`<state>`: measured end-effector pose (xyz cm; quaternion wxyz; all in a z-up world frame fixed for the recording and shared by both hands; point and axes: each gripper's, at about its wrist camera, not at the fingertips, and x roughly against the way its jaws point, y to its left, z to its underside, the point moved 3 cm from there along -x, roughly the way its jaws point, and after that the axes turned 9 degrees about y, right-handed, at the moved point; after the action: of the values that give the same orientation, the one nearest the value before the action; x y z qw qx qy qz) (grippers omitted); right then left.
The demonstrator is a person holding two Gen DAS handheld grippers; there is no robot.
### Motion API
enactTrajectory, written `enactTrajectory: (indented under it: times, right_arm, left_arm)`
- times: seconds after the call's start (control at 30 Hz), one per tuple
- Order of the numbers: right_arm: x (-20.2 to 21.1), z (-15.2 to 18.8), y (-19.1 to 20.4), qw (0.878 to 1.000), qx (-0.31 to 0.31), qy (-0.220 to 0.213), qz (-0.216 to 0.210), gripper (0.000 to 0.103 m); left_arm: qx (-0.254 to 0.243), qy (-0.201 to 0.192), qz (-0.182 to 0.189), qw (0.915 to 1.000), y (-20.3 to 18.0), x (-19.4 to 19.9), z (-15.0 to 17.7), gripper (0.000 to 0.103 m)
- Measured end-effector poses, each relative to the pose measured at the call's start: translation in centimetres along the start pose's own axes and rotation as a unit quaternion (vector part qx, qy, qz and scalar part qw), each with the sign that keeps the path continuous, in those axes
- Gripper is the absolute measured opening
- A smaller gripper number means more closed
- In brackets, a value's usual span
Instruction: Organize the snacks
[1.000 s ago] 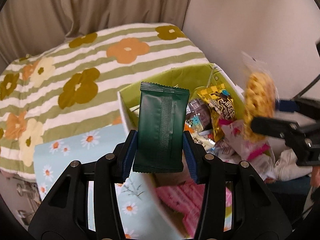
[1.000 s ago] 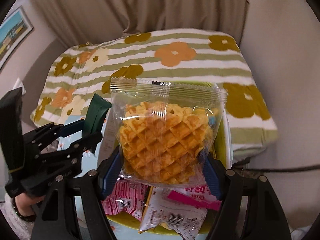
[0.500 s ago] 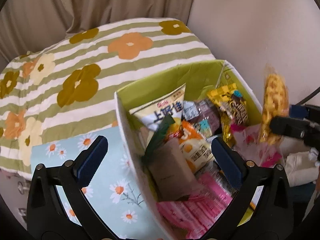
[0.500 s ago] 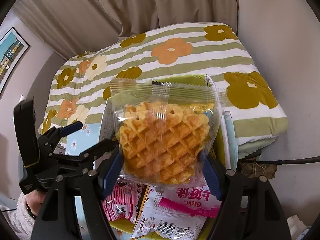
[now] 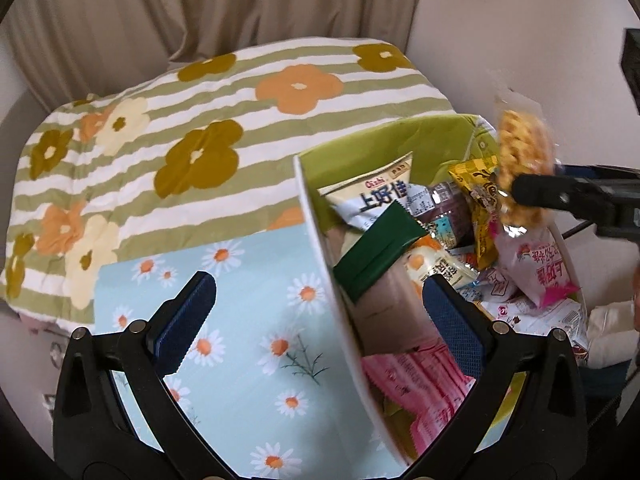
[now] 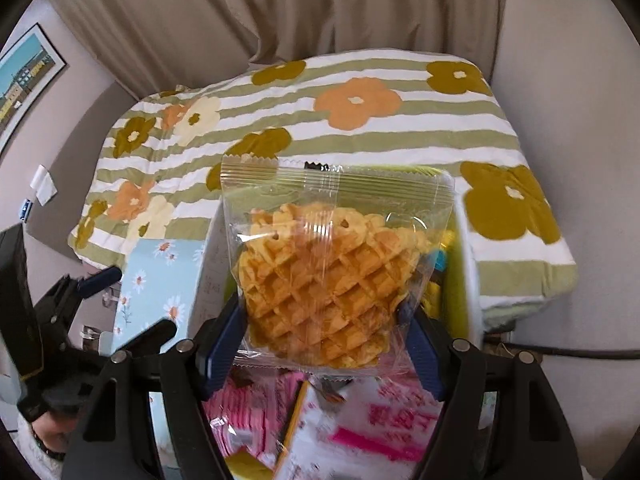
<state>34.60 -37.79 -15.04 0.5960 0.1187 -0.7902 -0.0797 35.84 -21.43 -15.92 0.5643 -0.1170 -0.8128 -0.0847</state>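
Note:
A green-lined storage box (image 5: pixel 316 220) with a blue daisy outside holds several snack packets. A dark green packet (image 5: pixel 376 248) lies tilted on top of them, near the box's left wall. My left gripper (image 5: pixel 320 304) stands wide open above that wall, nothing between its pads. My right gripper (image 6: pixel 324 320) is shut on a clear packet with a waffle (image 6: pixel 324 280), held upright over the box. In the left wrist view that waffle packet (image 5: pixel 520 160) hangs over the box's right side. The left gripper (image 6: pixel 128 306) shows at the lower left of the right wrist view.
The box stands against a bed with a striped flower cover (image 5: pixel 200 120). A beige curtain (image 5: pixel 240 4) hangs behind it and a pale wall (image 5: pixel 520 20) rises on the right. A framed picture (image 6: pixel 28 76) hangs at far left. A person's hand (image 6: pixel 48 436) holds the left gripper.
My left gripper opened and the dark green packet dropped into the box. It then shifted left, over the box's wall. The right gripper kept its waffle packet and came lower over the box.

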Motion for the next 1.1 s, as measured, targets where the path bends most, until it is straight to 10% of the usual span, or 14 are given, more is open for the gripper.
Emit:
enactTrajectory:
  times: [0.2, 0.73, 1.1]
  right_arm:
    - [-0.9, -0.5, 0.5, 0.999, 0.004, -0.029, 0.014, 0.102]
    - [7.4, 4.7, 4.1, 0.987, 0.020, -0.148, 0.056, 0.102]
    - [15.4, 16.7, 14.1, 0.960, 0.017, -0.252, 0.121, 0.102]
  left_arm:
    - [0.016, -0.002, -0.019, 0.9997, 1.0, 1.2, 1.4, 0.103]
    - [0.072, -0.066, -0.043, 0.9943, 3.4, 9.2, 7.7, 0.103]
    - [0.062, -0.176, -0.040, 0.9816, 6.1, 20.0, 15.8, 0.103]
